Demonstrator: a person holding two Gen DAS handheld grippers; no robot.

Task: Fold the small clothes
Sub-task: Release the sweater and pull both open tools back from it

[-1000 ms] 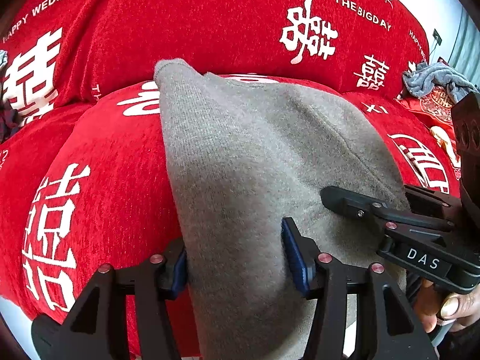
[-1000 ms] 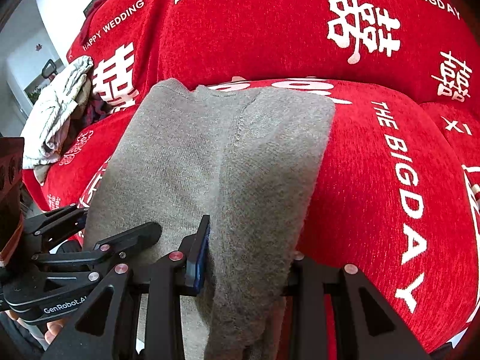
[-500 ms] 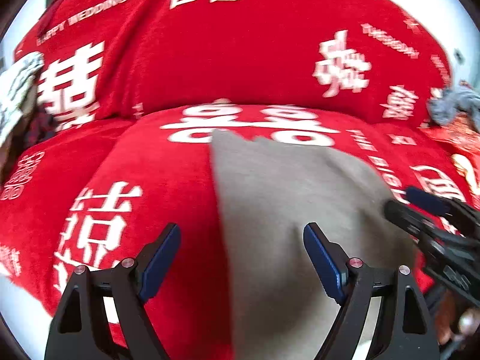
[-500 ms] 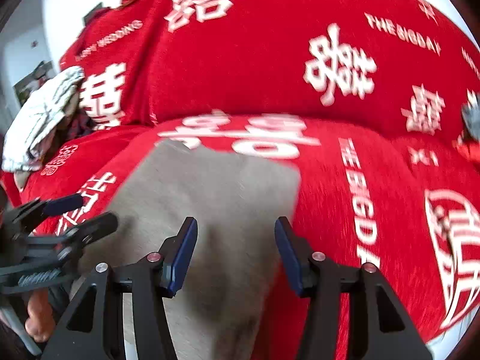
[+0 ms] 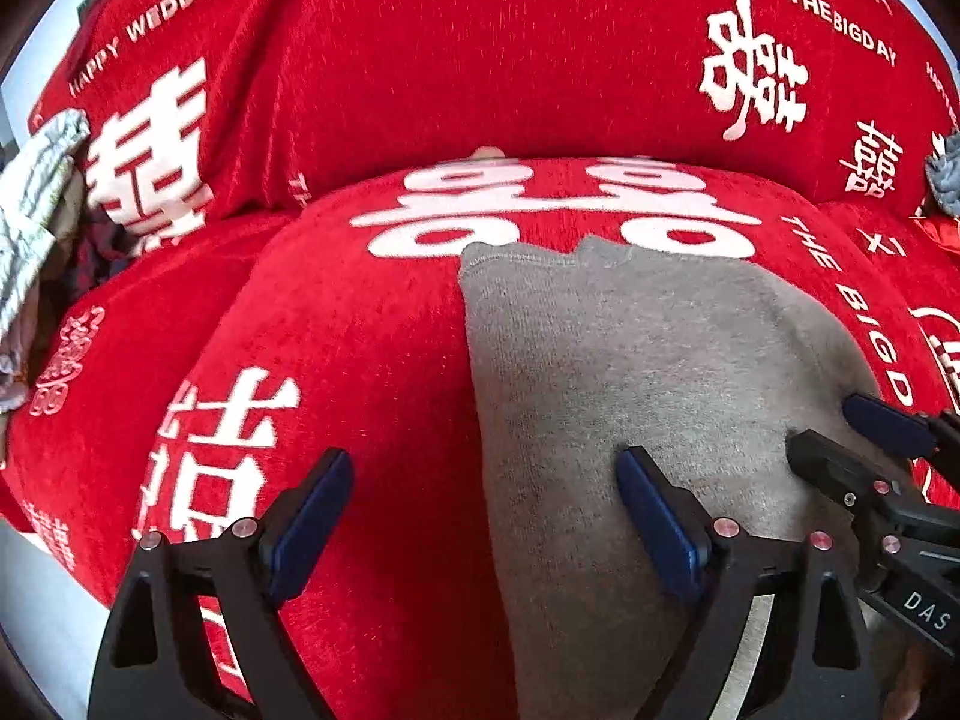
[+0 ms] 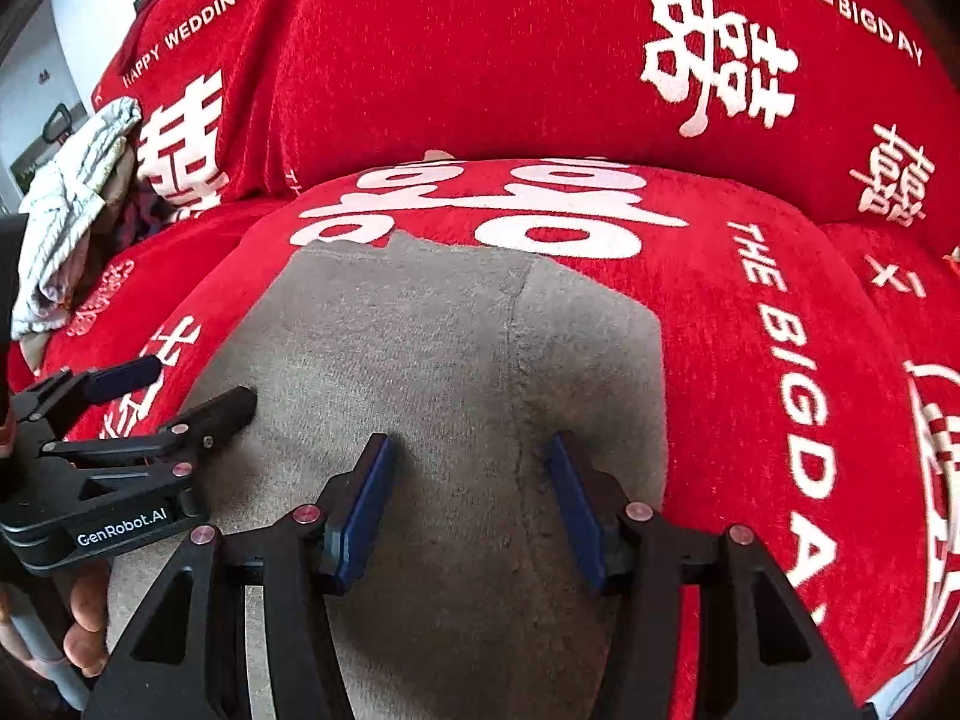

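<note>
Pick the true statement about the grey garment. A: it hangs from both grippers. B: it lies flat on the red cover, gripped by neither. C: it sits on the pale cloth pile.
B: the grey garment lies spread on the red cover, neither hand-held gripper clamping it.

Folded grey knit garment (image 6: 456,372): flat on red printed sofa seat cover (image 6: 750,360), before backrest; crumpled pale striped cloth (image 6: 72,204) far left.

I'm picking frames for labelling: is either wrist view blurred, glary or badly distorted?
Left wrist view: sharp on the grey garment and the left tongs, strong fisheye bulge, dark corners, no glare. Right wrist view: equally sharp on the right tongs, the red cover's lettering bending at the rim; soft daylight, faint shadows.
</note>
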